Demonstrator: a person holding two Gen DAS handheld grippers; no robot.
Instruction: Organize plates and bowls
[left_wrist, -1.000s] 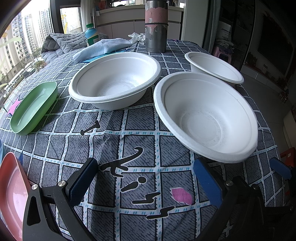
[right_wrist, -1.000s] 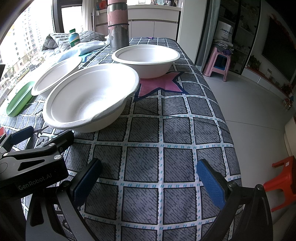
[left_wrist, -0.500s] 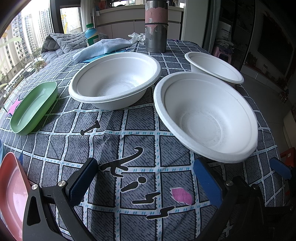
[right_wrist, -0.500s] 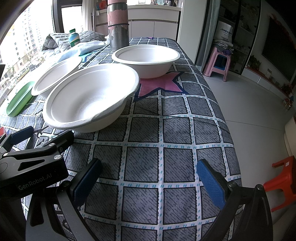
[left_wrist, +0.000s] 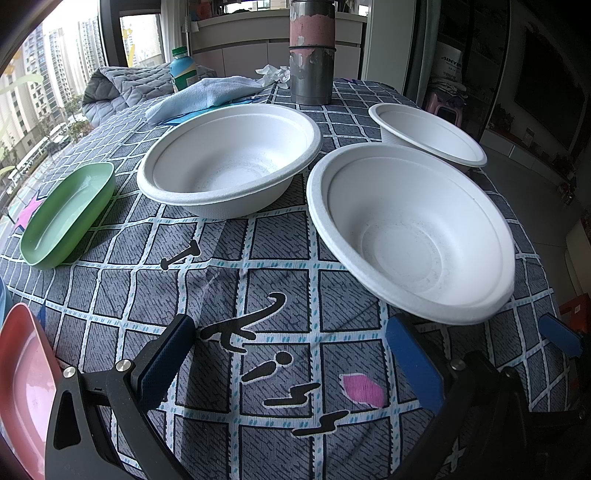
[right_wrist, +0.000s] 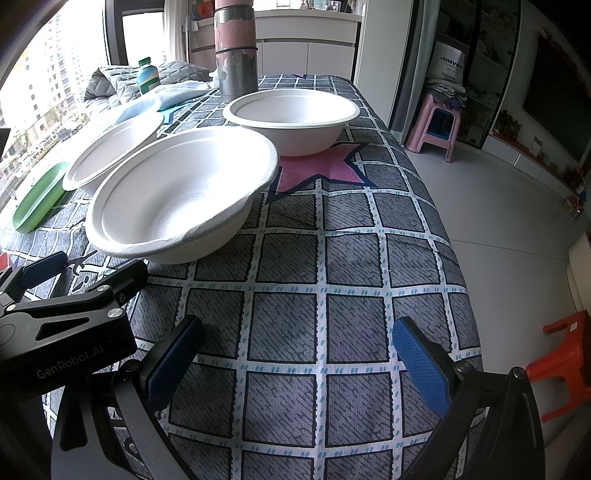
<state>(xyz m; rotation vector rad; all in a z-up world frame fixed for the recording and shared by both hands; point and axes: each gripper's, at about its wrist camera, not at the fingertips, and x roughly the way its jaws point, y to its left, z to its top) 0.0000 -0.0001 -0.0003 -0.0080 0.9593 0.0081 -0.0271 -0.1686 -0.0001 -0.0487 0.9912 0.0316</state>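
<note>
Evidently you had both tools idle at that moment: your left gripper (left_wrist: 291, 354) had its blue fingers (left_wrist: 413, 365) spread wide over bare cloth at the near edge of the tabletop (left_wrist: 280, 258), holding nothing, and your right gripper (right_wrist: 295, 354) was likewise spread and empty, nearer the right edge. Just ahead of your left gripper's right finger sat the nearest white bowl (left_wrist: 410, 236), its rim almost touching that finger and its body close to the right edge. Beyond it, toward the middle of the tabletop, stood a second white bowl (left_wrist: 232, 158), and a third white bowl (left_wrist: 428, 133) sat by the far right edge; all three were upright, close beside one another but not nested. A green plate (left_wrist: 66, 214) lay near the left edge, and a pink plate (left_wrist: 26, 384) showed at the near left corner, well apart from the green one. A metal canister (left_wrist: 312, 55) and a blue cloth (left_wrist: 207, 98) occupied the far end. By my reading, the organizing had barely begun: no bowl was stacked, no plates gathered, so you had the whole sorting left, probably starting with the nearest bowl.
</note>
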